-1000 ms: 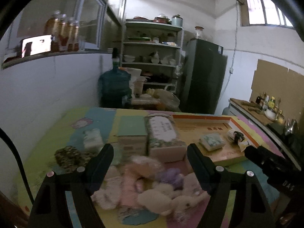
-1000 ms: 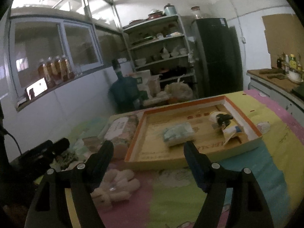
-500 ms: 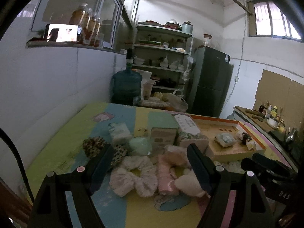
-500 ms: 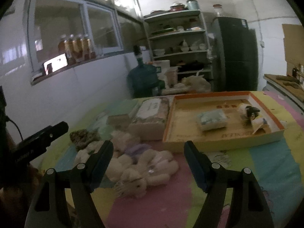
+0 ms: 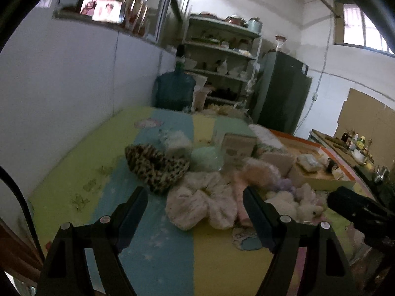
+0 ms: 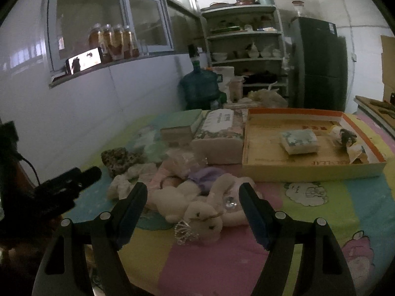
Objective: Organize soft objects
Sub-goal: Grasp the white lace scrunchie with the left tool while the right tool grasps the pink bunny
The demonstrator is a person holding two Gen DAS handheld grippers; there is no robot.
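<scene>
only the right view showed the orange tray (image 6: pixel 249 133) at two o'clock. the plush rabbit (image 6: pixel 197 212) lay between the spread right gripper (image 6: pixel 193 203); the left gripper (image 5: pixel 195 203), also spread, faced the white scrunchie (image 5: pixel 200 202) and, at eleven, the leopard scrunchie (image 5: pixel 155 164).

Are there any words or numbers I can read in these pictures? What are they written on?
None can be read for sure.
Tray: red characters on the floor and dark upside-down print near the front edge, both too blurred.
Tissue pack: white label with dark print, too small.
Small packet in the tray: pattern only, no clear text.
Phone on the ledge: picture only.
Fridge: top sticker, unreadable.
</scene>
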